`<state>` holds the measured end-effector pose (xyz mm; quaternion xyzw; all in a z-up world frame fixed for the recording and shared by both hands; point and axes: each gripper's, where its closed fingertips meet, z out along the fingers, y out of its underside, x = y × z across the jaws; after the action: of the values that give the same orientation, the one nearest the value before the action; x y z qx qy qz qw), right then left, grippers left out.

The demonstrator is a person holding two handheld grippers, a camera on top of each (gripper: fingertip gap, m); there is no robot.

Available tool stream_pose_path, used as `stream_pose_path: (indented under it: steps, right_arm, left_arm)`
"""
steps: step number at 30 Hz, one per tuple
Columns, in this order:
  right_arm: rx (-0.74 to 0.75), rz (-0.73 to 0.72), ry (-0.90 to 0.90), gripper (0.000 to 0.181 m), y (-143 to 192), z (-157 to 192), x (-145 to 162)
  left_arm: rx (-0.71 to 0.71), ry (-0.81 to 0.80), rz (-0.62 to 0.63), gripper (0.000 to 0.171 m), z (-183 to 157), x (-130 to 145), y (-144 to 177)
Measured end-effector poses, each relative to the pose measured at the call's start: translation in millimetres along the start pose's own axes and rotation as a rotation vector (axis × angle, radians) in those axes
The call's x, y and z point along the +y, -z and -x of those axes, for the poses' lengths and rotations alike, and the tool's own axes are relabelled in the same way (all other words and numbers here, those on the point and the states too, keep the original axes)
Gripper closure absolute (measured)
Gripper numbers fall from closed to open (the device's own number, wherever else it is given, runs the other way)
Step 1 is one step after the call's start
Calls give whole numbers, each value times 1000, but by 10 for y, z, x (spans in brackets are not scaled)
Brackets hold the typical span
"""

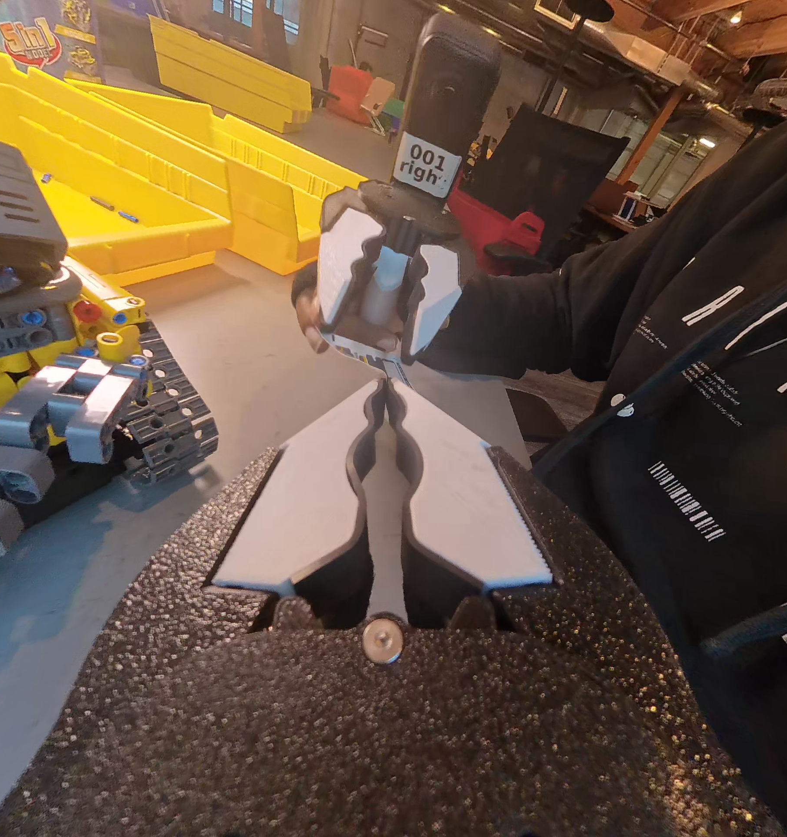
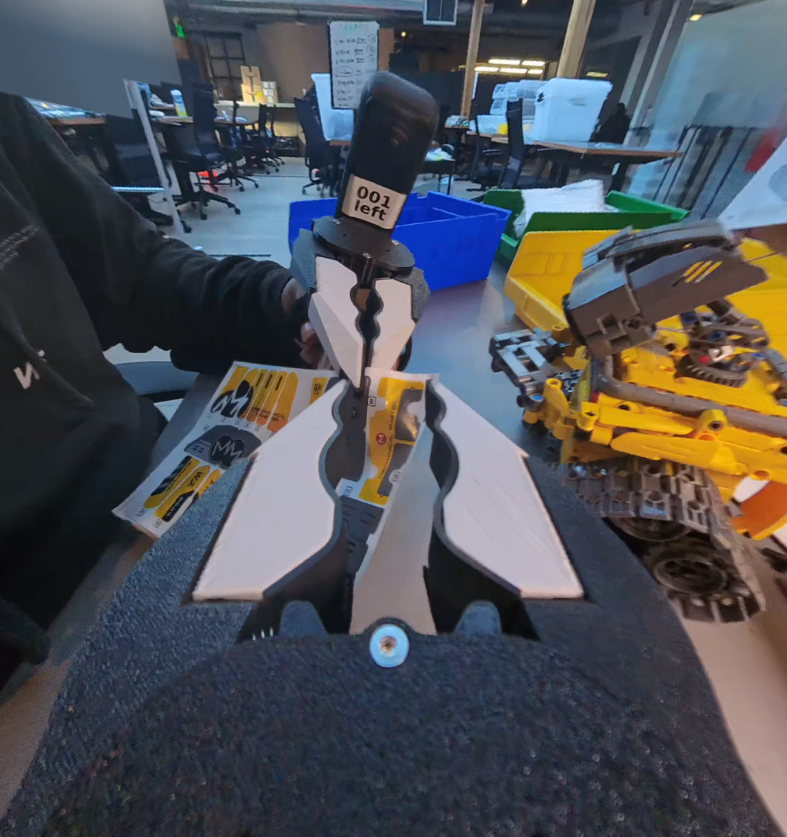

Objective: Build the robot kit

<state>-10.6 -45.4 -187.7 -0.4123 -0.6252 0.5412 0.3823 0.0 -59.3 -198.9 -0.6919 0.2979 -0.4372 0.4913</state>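
Right wrist view showed the sticker sheet (image 2: 246, 430) lying flat between the facing grippers, the left gripper (image 2: 359, 385) pinching its far edge while the right gripper (image 2: 384, 389) hovered spread apart over it.

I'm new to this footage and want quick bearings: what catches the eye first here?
The two grippers meet tip to tip over a yellow-and-black sticker sheet: the left gripper is shut on its edge, the right gripper open above it. Beside them on the grey table stands a yellow brick-built tracked vehicle.
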Motion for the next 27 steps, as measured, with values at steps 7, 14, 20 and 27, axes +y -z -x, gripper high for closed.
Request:
stream_pose_path:
  steps: [7,14,20,27]
  right_arm:
    - [-109,-2,-138,181,20,90,48]
    - [-483,-142,-626,181,98,339,-142]
    - [-674,-171,-889,181,97,440,-136]
    - [-754,-136,-979,181,60,560,-80]
  left_arm:
    - [8,-27,3,171,-29,-5,7]
    - [93,-53,-44,164,-225,-110,24]
    - [132,-81,-38,170,-328,-96,10]
    - [172,-93,-22,171,-396,-57,-17]
